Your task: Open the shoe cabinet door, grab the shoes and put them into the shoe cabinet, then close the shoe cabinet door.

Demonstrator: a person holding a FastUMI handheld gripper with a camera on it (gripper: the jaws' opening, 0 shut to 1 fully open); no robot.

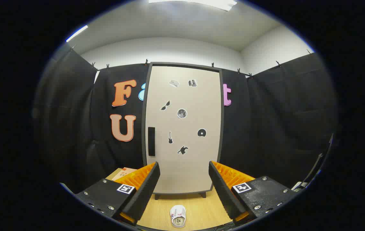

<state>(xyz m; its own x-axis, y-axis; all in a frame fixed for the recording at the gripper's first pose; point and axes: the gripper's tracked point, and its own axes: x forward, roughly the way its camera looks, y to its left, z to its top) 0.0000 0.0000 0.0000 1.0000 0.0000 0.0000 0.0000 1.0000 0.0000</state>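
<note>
A tall beige shoe cabinet (182, 128) with a dark frame stands upright ahead on the wooden table (201, 210). Its door is shut. A black vertical handle (151, 141) sits on the door's left side, and several small stickers dot the panel. A small white shoe (178, 216) lies on the table in front of the cabinet, below and between my fingers. My gripper (184, 175) is open, held back from the cabinet, with nothing between its fingers.
A cardboard box (123, 174) lies on the table left of the cabinet, partly hidden behind my left finger. Black cloth walls close in the booth on both sides and behind the cabinet. A thin dark stand (317, 166) rises at the far right.
</note>
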